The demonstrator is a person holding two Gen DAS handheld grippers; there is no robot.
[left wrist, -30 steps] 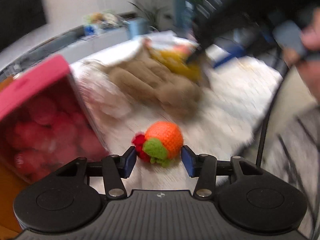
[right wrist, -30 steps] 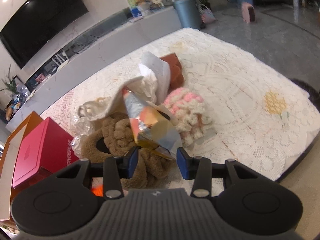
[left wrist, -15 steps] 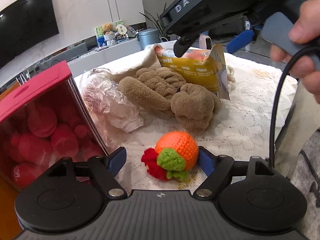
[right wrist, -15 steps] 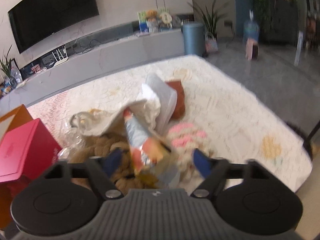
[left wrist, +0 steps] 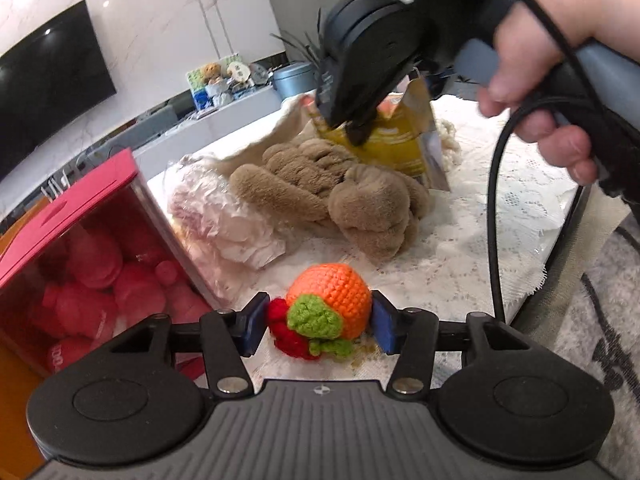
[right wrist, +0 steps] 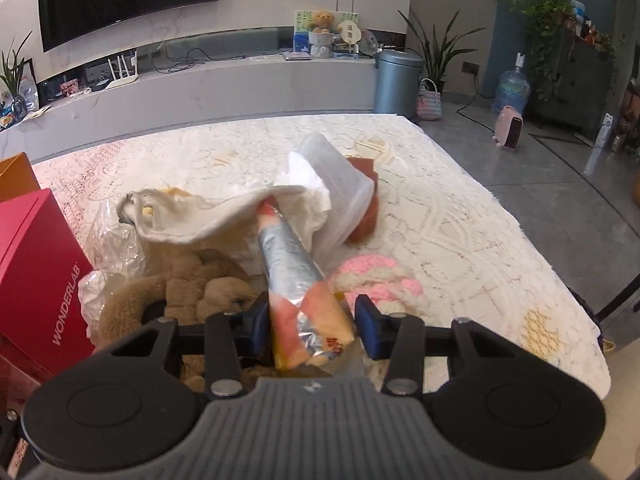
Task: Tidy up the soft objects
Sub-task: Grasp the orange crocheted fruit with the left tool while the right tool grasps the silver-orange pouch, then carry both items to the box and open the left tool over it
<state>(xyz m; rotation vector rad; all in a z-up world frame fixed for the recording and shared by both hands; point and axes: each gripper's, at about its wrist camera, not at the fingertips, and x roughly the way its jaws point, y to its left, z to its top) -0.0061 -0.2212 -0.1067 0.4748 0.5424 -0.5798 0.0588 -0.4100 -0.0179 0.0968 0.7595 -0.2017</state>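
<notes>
A crocheted orange toy (left wrist: pixel 336 292) with green leaves and red berries lies on the lace-covered table (right wrist: pixel 460 220) near its front edge. My left gripper (left wrist: pixel 316 322) is closing, and both blue pads press the toy's sides. A crumpled foil snack bag (right wrist: pixel 292 276) leans out of the pile. My right gripper (right wrist: pixel 310 324) is closing on the bag's lower end. From the left wrist view, the right gripper (left wrist: pixel 356 136) comes down onto the yellow bag (left wrist: pixel 396 148), held by a person's hand (left wrist: pixel 532 52). A brown plush (left wrist: pixel 344 196) lies between the two grippers.
A red box (left wrist: pixel 80 264) with a clear side stands at the left, touching crumpled plastic wrap (left wrist: pixel 224 220). The pile also holds a cream cloth (right wrist: pixel 208 216), a clear plastic tub (right wrist: pixel 340 184) and a pink-white knit (right wrist: pixel 376 280). A black cable (left wrist: pixel 494 216) hangs at the table's right edge.
Both grippers opened wide half a second ago and have closed again, the left on the orange toy, the right on the snack bag. The right gripper rolled and shifted a little.
</notes>
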